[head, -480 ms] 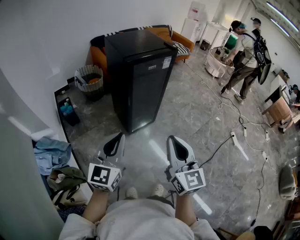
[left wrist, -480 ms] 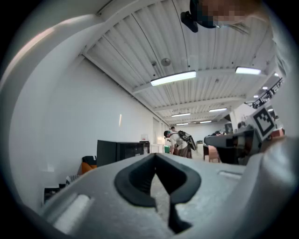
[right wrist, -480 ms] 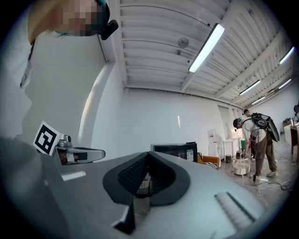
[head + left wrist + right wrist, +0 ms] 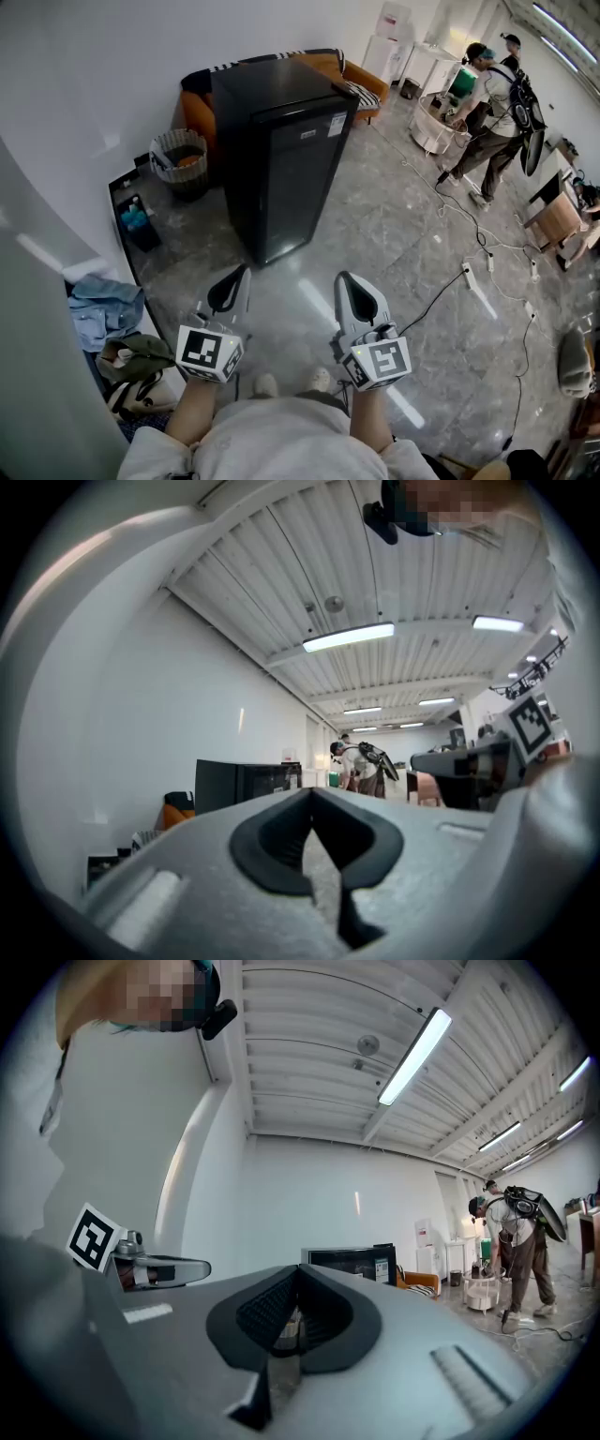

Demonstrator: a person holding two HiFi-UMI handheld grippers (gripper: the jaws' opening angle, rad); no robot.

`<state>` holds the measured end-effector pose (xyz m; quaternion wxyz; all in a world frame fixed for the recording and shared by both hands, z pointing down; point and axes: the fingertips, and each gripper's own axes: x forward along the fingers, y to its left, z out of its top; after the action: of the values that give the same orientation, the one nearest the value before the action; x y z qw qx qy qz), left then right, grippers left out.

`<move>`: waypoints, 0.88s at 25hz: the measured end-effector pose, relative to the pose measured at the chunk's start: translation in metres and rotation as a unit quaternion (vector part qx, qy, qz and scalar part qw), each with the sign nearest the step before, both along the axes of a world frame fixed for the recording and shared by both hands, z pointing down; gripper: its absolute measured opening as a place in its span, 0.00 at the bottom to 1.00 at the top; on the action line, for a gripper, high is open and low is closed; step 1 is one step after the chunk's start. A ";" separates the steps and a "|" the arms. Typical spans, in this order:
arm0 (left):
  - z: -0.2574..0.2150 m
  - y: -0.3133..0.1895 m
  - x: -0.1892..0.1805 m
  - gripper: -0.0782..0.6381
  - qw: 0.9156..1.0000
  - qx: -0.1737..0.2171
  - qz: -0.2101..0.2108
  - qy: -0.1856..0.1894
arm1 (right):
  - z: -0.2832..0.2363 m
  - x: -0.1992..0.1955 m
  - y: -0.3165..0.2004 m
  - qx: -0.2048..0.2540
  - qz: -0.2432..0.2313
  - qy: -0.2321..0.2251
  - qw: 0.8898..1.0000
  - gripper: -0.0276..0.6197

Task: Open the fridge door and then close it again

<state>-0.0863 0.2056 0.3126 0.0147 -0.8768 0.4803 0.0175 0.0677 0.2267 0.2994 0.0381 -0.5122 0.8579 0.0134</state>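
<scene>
The black fridge (image 4: 281, 150) stands upright against the white wall with its door closed, a pale label near its top corner. Both grippers hover level over the floor, well short of the fridge. My left gripper (image 4: 242, 272) is shut with nothing in it. My right gripper (image 4: 344, 278) sits beside it, also shut and empty. In the left gripper view the closed jaws (image 4: 312, 796) point toward the fridge (image 4: 246, 782). The right gripper view has the same fridge (image 4: 361, 1262) past its closed jaws (image 4: 298, 1271).
A wicker basket (image 4: 178, 155) and an orange sofa (image 4: 354, 82) flank the fridge. A black crate (image 4: 134, 220), clothes (image 4: 98, 305) and bags lie along the left wall. Cables and a power strip (image 4: 469, 274) cross the floor at right. Two people (image 4: 487, 103) stand far back.
</scene>
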 end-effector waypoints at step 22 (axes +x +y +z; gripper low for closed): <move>0.010 -0.054 -0.011 0.11 1.000 -0.006 -0.008 -0.006 | 0.010 -0.013 -0.058 -0.010 -0.016 -0.011 1.000 0.03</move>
<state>-0.0970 0.1520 0.3225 0.0126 -0.8731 0.4873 0.0098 0.0548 0.1689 0.3089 0.0428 -0.4990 0.8656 -0.0015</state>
